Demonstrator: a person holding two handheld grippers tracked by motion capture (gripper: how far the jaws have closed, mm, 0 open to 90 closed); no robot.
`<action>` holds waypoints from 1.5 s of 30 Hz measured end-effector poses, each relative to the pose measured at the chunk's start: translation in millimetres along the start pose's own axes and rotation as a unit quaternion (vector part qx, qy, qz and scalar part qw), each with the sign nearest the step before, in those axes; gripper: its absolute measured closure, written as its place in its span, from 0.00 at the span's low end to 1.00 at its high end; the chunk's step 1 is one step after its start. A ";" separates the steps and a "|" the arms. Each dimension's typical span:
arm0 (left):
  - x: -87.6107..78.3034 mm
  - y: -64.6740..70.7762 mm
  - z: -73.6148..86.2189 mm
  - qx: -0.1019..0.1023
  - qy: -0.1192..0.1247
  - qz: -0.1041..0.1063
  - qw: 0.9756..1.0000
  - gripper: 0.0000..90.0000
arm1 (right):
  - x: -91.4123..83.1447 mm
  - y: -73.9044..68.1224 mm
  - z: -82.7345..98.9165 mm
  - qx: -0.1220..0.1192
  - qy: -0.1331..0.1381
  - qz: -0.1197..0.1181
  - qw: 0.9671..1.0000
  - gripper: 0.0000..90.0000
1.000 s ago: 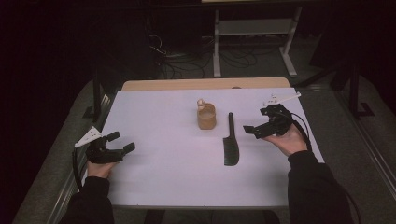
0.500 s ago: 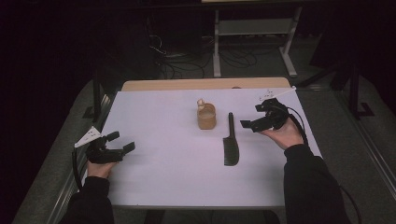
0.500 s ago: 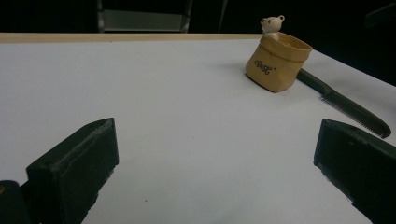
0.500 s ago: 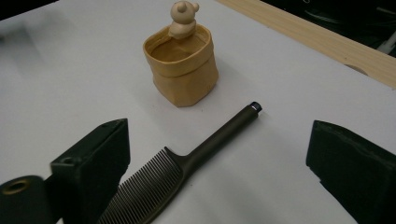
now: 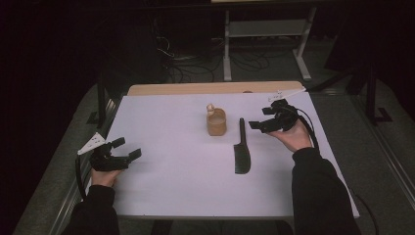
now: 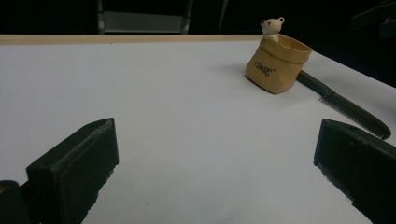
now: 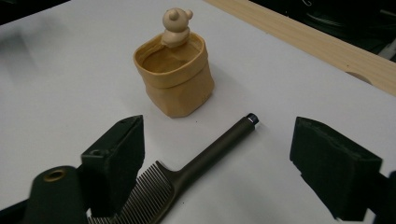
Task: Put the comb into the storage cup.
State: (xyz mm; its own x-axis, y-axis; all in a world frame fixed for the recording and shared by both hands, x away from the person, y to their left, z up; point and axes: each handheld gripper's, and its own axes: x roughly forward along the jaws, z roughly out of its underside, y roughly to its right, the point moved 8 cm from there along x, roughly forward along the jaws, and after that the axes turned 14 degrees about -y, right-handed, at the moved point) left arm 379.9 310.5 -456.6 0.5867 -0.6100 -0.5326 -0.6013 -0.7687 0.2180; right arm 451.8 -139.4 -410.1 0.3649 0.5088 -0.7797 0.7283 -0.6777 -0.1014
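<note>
A tan pouch-shaped pot (image 5: 216, 123) with a small bear figure on its rim stands at the middle of the white table top (image 5: 171, 176). A dark comb (image 5: 242, 147) lies just right of it, handle pointing away from me. My right gripper (image 5: 259, 119) hovers open right of the comb's handle. In the right gripper view its jaws straddle the comb (image 7: 196, 165), with the pot (image 7: 175, 79) beyond. My left gripper (image 5: 127, 148) rests open at the table's left, with nothing between its jaws. From the left gripper view the pot (image 6: 278, 65) and comb (image 6: 345, 107) lie far off.
A bare wooden strip (image 5: 205, 88) runs along the table's far edge. Beyond it a metal stand (image 5: 266, 29) and cables sit on the dark floor. Open white surface lies between the left gripper and the pot.
My right gripper has moved left and slightly away from me, closer to the comb's handle. The left gripper, pot and comb have stayed put.
</note>
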 end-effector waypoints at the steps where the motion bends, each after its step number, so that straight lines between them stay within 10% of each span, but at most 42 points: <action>1: 0.1 0.0 0.1 0.000 0.000 0.000 1.000 0.00 | 1.2 0.0 0.3 0.001 -0.001 -0.003 1.000 0.25; 34: 1.3 -1.2 -0.8 0.004 -0.001 -0.001 1.000 0.00 | 51.1 13.0 2.2 0.003 -0.017 -0.012 1.000 0.72; 45: 1.1 -1.0 -0.9 0.003 0.000 -0.001 1.000 0.00 | 70.3 14.6 3.0 0.027 -0.028 0.023 0.999 0.91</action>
State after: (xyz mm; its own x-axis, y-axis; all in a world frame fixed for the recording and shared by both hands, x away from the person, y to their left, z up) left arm 381.6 310.5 -456.6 0.5878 -0.6085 -0.5330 -0.6035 -0.7687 0.2120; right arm 486.4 -115.1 -468.2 0.3633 0.4472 -0.8174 0.6782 -0.7284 -0.0971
